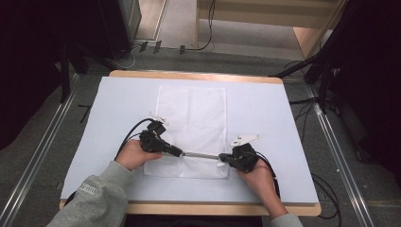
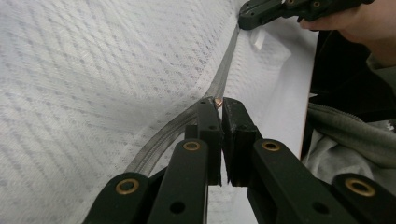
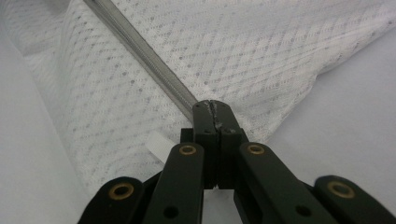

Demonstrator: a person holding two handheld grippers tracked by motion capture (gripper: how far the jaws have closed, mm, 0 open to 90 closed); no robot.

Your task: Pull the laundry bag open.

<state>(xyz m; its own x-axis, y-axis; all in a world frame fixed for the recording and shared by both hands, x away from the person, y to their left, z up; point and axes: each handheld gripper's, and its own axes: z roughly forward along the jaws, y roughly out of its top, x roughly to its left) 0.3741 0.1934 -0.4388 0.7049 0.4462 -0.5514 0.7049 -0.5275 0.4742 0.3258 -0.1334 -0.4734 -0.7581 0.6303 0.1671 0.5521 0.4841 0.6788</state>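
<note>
A white mesh bag [image 1: 194, 113] lies flat in the middle of the table, its grey zipper [image 1: 199, 154] running along the near edge. My left gripper [image 1: 178, 152] is shut on the small copper zipper pull [image 2: 218, 101], part-way along the zipper [image 2: 225, 70]. My right gripper [image 1: 221, 159] is shut on the zipper's end at the bag's near right corner [image 3: 213, 106], and the zipper [image 3: 140, 52] runs away from it up and left. The stretch between the two grippers is pulled taut. A white tag [image 3: 159, 145] sticks out of the bag beside the right jaws.
The pale blue table top [image 1: 283, 137] has a wooden front edge [image 1: 213, 208] close to the person's grey sleeves [image 1: 97, 198]. Black stands [image 1: 326, 71] and cables [image 1: 326, 189] stand on the floor at both sides, outside metal rails [image 1: 42, 151].
</note>
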